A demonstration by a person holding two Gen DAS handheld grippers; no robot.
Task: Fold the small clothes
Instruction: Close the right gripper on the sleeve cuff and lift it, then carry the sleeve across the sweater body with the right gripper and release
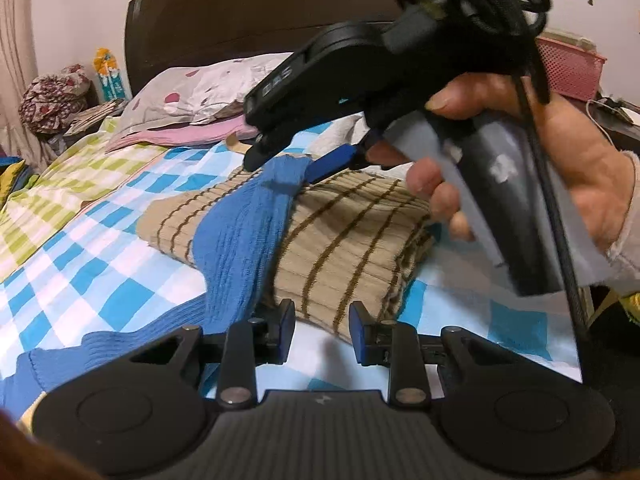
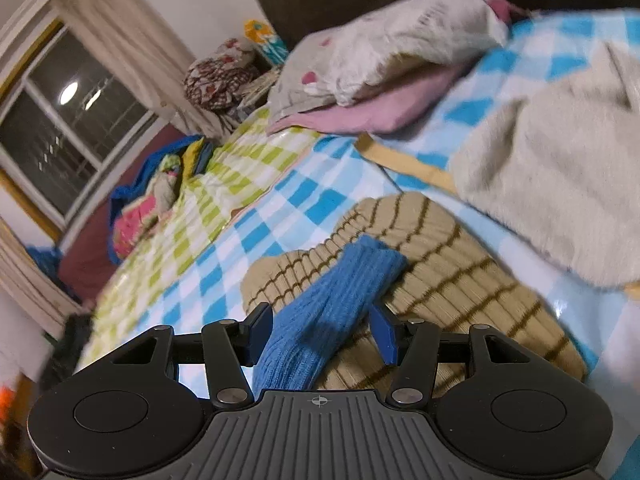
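— Inspector: State of the fingers, and where is the garment?

— Operator: My right gripper (image 2: 320,330) has its fingers spread, the blue knit garment (image 2: 320,312) lying loose between them, draped over one folded beige striped knit (image 2: 460,280) on the checked bed cover (image 2: 280,208). My left gripper (image 1: 322,330) is spread too, empty, the blue knit just left of its fingers.

— Inspector: Handling?

— Operator: I judge it soft, light, stretchy and likely to sag. I would pinch a ribbed edge. Count: one blue, one beige, one white fleece piece (image 2: 560,168) beyond.
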